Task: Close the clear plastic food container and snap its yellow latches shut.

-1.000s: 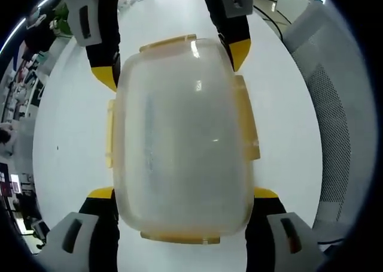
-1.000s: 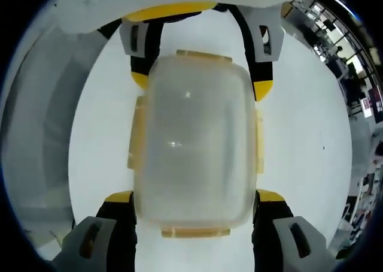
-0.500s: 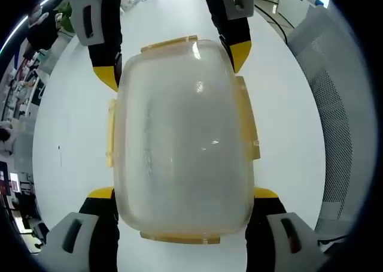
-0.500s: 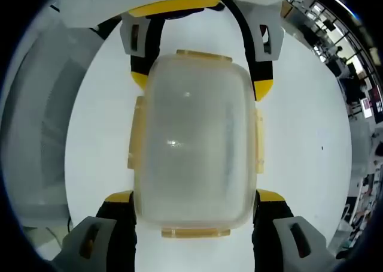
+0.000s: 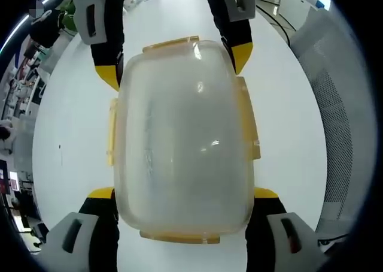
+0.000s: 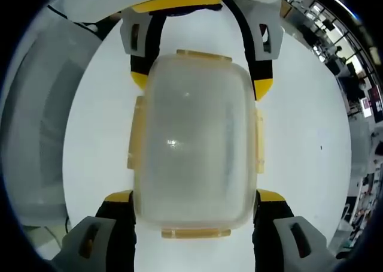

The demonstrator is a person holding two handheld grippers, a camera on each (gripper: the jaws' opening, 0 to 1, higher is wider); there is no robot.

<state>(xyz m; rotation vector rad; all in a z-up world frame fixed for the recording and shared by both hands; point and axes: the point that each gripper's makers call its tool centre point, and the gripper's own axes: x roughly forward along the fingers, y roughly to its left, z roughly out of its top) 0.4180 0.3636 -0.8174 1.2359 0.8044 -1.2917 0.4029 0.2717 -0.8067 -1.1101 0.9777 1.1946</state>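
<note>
Nothing's really moved since a second ago, both grippers still hugging the container (image 5: 182,137) on the white table (image 5: 72,122).

Left gripper (image 5: 182,195) and right gripper (image 6: 195,194) each clamp an end, jaws against its sides. Lid looks seated, so I'd say it's latch time: next move needs a jaw freed to press a yellow latch (image 5: 246,125) down. Can't tell through the cloudy plastic whether any latch is snapped, or what's inside.

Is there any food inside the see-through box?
No, the clear box looks empty; through its cloudy lid just the white table shows.
</note>
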